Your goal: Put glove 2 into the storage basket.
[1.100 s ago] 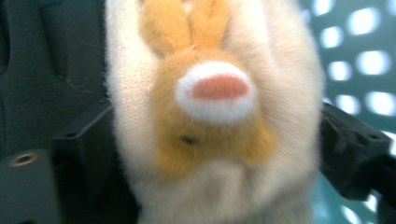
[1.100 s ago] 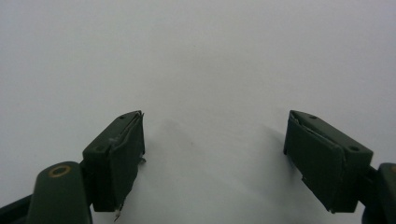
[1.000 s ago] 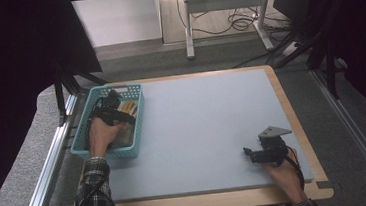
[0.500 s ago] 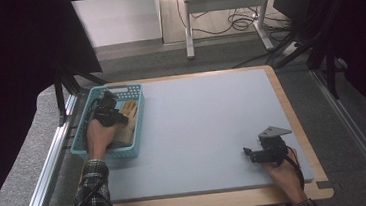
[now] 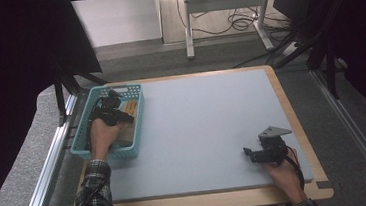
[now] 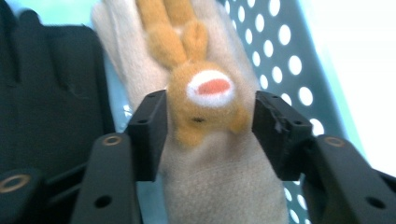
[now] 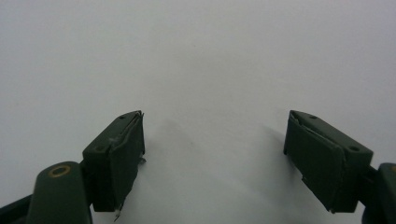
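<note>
Left claw (image 6: 208,128), jaws just reopening, straddles but does not pinch the soft, light beige glove (image 6: 224,186) mid-frame; best pinched across its plush fox face (image 6: 208,105).

A lab-like recording room is being shown: a wood-edged table (image 5: 302,137) topped by a grey mat (image 5: 208,126) is being flanked by metal rails (image 5: 47,180), dark curtains (image 5: 16,57) are hanging around, and cables (image 5: 237,23) are lying beneath a metal desk frame (image 5: 222,1).
</note>
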A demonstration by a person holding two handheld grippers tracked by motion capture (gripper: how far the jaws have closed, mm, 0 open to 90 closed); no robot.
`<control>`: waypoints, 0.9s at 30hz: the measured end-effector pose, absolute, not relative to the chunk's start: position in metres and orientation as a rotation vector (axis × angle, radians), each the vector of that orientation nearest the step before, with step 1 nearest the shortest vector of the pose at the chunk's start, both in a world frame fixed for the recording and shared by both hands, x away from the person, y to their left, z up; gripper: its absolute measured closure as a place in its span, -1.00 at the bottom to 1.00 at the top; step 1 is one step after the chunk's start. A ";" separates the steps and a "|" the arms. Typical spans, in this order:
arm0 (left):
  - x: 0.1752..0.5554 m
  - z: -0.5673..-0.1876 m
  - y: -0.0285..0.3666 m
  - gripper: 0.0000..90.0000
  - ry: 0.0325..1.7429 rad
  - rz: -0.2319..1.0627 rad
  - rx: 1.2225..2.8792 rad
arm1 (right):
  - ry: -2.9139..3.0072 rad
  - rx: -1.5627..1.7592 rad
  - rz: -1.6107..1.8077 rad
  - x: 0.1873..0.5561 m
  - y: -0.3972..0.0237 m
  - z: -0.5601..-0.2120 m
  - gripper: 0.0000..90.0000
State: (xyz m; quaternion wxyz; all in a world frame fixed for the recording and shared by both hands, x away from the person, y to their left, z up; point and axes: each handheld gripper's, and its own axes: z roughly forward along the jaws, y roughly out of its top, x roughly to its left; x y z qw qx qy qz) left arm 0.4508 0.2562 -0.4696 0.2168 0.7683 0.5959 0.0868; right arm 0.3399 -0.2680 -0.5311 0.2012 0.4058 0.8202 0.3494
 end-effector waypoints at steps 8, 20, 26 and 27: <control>0.444 -0.461 0.265 -0.49 1.639 0.333 2.095 | 2.291 1.134 0.976 0.340 -0.268 -0.531 -0.56; 0.432 -0.456 0.278 -0.73 1.617 0.368 2.038 | 2.291 1.133 0.975 0.340 -0.268 -0.531 -0.56; 0.427 -0.453 0.281 -0.78 1.595 0.377 2.017 | 2.290 1.133 0.976 0.340 -0.268 -0.531 -0.56; 0.427 -0.453 0.281 -0.79 1.595 0.377 2.017 | 2.290 1.133 0.976 0.340 -0.268 -0.531 -0.56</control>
